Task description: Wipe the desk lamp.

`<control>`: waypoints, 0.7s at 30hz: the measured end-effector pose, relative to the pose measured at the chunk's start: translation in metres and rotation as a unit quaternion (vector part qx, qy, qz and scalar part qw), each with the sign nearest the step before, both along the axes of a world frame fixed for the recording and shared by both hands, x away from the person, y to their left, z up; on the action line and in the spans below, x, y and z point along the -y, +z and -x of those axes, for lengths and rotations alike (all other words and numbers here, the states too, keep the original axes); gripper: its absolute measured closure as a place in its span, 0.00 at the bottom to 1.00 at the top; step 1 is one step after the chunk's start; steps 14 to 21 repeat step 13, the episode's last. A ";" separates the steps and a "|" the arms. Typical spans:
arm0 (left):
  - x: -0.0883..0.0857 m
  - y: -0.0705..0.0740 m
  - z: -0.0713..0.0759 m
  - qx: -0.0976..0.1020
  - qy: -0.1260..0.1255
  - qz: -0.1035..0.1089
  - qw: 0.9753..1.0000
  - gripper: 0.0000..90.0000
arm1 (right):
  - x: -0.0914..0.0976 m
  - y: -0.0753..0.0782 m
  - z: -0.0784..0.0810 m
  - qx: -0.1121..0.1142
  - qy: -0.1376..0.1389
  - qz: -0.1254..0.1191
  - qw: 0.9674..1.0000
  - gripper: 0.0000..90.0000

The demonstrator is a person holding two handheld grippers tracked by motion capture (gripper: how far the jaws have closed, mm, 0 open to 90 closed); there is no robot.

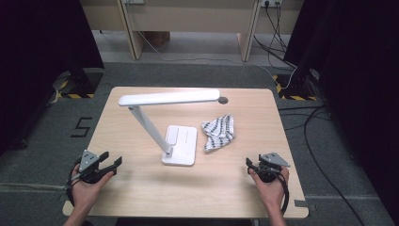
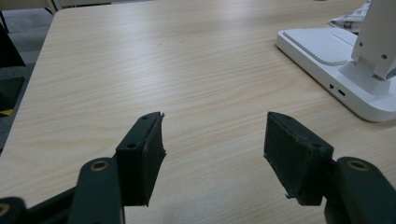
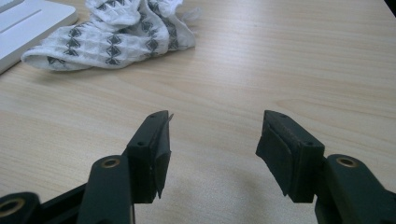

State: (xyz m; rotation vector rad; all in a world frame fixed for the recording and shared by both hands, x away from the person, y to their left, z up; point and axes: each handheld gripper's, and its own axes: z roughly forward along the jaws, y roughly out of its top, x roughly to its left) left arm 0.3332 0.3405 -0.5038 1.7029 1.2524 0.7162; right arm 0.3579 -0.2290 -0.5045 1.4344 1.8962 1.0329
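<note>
A white desk lamp [image 1: 169, 123] stands mid-table on a flat square base [image 2: 348, 70], its long head level above it. To the right of the base lies a crumpled white cloth with a dark pattern [image 1: 219, 132] [image 3: 112, 35]. My left gripper [image 1: 113, 160] [image 2: 215, 144] rests at the table's front left corner, open, with bare wood between its jaws. At the front right, my right gripper [image 1: 250, 164] [image 3: 212, 140] is open as well and holds nothing; the cloth lies ahead of it to the left.
The light wooden table [image 1: 155, 188] has a round cable hole [image 1: 223, 100] at its back edge. Grey carpet surrounds it, with cables [image 1: 324, 155] on the floor at the right and a desk frame [image 1: 188, 23] behind.
</note>
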 end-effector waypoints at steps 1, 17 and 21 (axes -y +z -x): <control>0.001 -0.001 0.000 -0.001 -0.002 0.000 1.000 0.41 | 0.000 0.000 0.000 0.002 0.000 0.000 1.000 0.48; 0.004 -0.002 -0.003 -0.001 -0.004 0.003 1.000 0.40 | 0.007 -0.001 0.006 0.003 -0.010 -0.021 1.000 0.49; 0.004 -0.002 -0.003 -0.001 -0.004 0.003 1.000 0.40 | 0.007 -0.001 0.006 0.003 -0.010 -0.021 1.000 0.49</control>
